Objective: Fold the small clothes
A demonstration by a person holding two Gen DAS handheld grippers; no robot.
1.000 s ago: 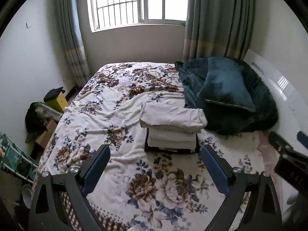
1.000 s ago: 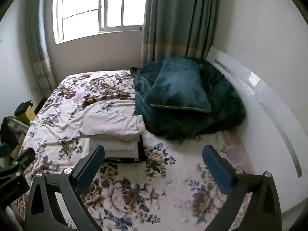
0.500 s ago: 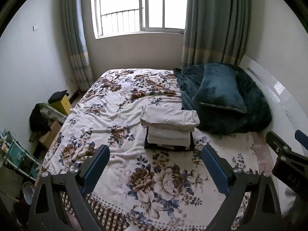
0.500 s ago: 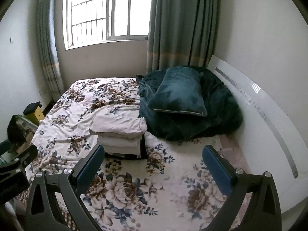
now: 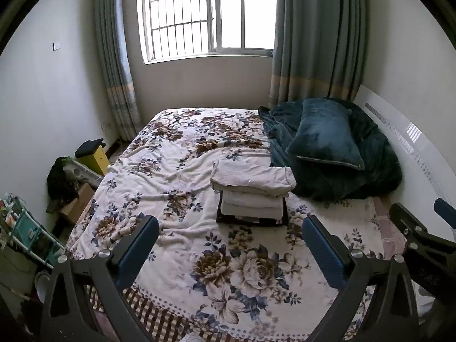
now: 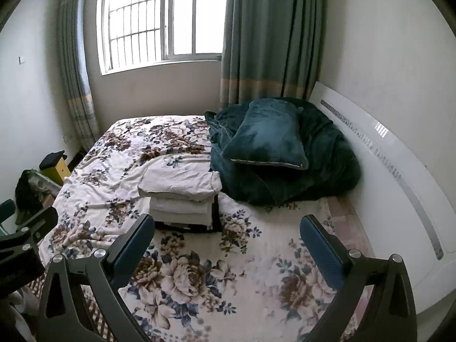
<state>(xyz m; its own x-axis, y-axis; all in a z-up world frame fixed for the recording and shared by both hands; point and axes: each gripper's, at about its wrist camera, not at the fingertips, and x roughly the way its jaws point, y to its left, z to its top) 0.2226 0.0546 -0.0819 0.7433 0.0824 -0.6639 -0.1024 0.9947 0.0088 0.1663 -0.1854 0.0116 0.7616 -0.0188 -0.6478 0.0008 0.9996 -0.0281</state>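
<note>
Dark garment half-hidden under folded stack

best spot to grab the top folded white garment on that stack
Grip the top garment at its overhanging left edge, coming in low from the left side. That end juts past the white folds below, so a finger can likely slide beneath. The right end lies close against the teal blanket, leaving little room.

Both views are taken from above the near edge of the bed, well back from it and tilted down toward the far window. The left wrist view is set toward the bed's left edge, the right wrist view toward the headboard side. The stack of folded clothes and the pillow are shared by both.
</note>
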